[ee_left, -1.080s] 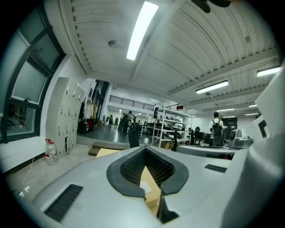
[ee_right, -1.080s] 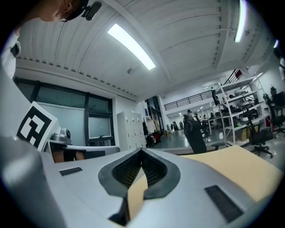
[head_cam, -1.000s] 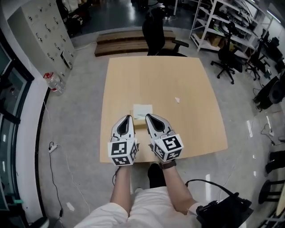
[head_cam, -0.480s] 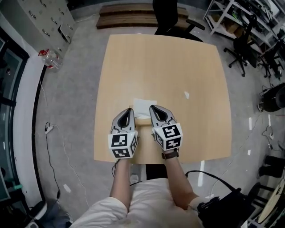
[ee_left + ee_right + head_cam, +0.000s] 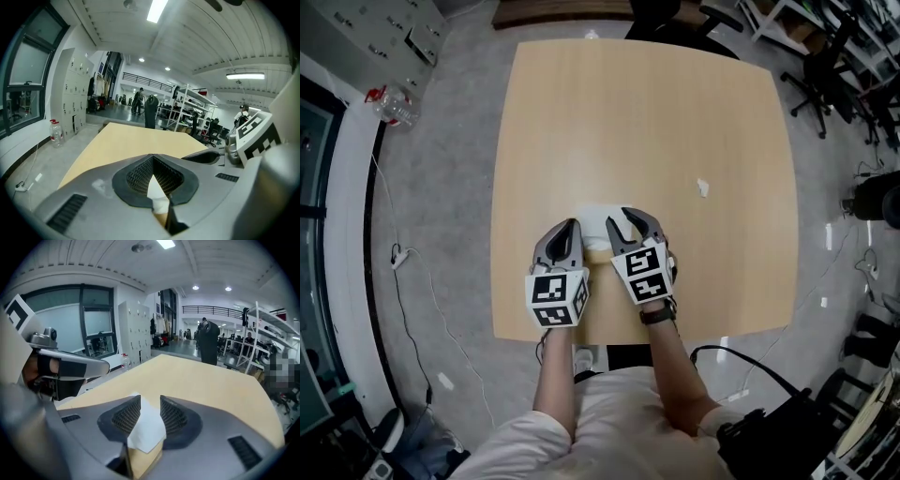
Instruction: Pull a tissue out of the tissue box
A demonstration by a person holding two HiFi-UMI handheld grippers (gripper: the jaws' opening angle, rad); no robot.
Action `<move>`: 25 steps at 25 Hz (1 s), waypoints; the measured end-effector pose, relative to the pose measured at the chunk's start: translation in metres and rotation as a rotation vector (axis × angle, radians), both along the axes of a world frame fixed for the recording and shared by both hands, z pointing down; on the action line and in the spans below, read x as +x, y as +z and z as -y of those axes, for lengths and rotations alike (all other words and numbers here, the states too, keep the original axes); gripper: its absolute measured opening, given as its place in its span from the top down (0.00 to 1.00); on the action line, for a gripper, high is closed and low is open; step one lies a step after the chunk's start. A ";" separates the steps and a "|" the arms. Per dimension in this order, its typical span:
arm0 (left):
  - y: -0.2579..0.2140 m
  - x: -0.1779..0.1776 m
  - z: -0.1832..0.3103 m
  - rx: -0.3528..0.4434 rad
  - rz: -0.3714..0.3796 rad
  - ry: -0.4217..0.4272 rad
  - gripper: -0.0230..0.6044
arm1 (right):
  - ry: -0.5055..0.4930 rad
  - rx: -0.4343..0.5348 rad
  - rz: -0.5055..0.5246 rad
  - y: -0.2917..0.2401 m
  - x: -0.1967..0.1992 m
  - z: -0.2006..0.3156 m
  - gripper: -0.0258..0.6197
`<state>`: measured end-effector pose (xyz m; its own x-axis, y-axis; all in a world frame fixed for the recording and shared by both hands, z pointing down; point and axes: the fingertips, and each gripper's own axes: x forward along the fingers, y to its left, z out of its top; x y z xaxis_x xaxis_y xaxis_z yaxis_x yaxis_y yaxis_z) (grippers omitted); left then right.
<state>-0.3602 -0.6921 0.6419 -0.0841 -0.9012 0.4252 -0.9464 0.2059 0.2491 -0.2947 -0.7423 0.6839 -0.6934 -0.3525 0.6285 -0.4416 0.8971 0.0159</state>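
head view: box [image 5: 598, 254] with white tissue [image 5: 594, 222] near the table's [image 5: 675, 131] front edge, both grippers over it; left gripper view: left gripper [image 5: 569, 229] tips pressed together, pinching nothing; right gripper view: right gripper [image 5: 626, 221] jaws just opened, spread, tissue showing in the gap; only the head view shows a white scrap [image 5: 703, 187] far right.

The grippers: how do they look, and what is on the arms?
Left gripper and right gripper: grey shells, black ribbed pads, white cubes with black square markers. Dark watch on right wrist. Right jaws have just been opening, tissue between them.
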 end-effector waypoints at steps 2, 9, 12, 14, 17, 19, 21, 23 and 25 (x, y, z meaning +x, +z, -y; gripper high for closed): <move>0.003 0.001 0.006 -0.001 -0.005 0.001 0.96 | -0.012 -0.012 -0.037 0.012 0.000 0.004 0.77; 0.015 -0.006 0.012 -0.016 -0.020 -0.003 0.96 | -0.072 -0.120 -0.151 0.051 -0.005 -0.004 0.77; 0.021 -0.008 0.010 -0.022 -0.033 -0.005 0.96 | -0.059 -0.108 -0.197 0.060 -0.003 -0.003 0.77; 0.023 -0.009 0.006 -0.026 -0.042 -0.005 0.96 | -0.070 -0.110 -0.205 0.063 -0.003 -0.007 0.77; 0.023 -0.008 0.003 -0.032 -0.045 -0.007 0.96 | -0.104 -0.081 -0.237 0.062 -0.004 -0.009 0.77; 0.021 -0.005 0.003 -0.032 -0.045 -0.001 0.96 | -0.122 -0.053 -0.264 0.061 -0.003 -0.009 0.78; 0.017 -0.001 0.002 -0.030 -0.043 0.009 0.96 | -0.127 -0.042 -0.278 0.061 0.000 -0.013 0.86; 0.013 0.002 -0.001 -0.026 -0.038 0.015 0.96 | -0.120 -0.054 -0.272 0.062 0.001 -0.019 0.92; 0.009 0.002 -0.005 -0.022 -0.032 0.017 0.96 | -0.115 -0.057 -0.274 0.063 0.002 -0.024 0.93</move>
<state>-0.3581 -0.6871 0.6509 -0.0547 -0.8926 0.4475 -0.9416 0.1953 0.2745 -0.2928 -0.7184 0.7470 -0.5282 -0.2407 0.8143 -0.3233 0.9438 0.0692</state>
